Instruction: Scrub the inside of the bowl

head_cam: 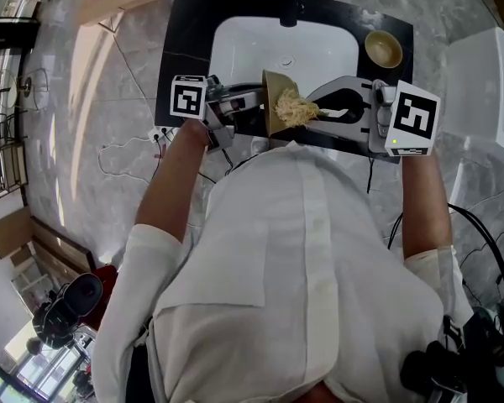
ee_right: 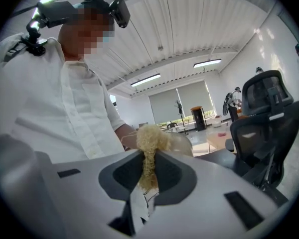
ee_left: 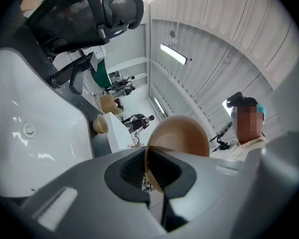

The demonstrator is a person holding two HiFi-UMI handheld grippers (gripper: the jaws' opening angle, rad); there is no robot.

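Bowl rim pinched by left gripper, right gripper clamping scrubber inside it.

Room, open-plan: white ribbed ceiling with 2 long strip lights lit toward the far end; tall windows beyond, daylight behind. Floor — grey, marble-patterned, glossy, with thin cables trailing over it. Black counter holding 1 white sink with a centre drain. Black mesh office chair, headrest fitted.

Bright, even; ceiling strip lights blown out; gripper views fisheye, corners black; near foreground soft.
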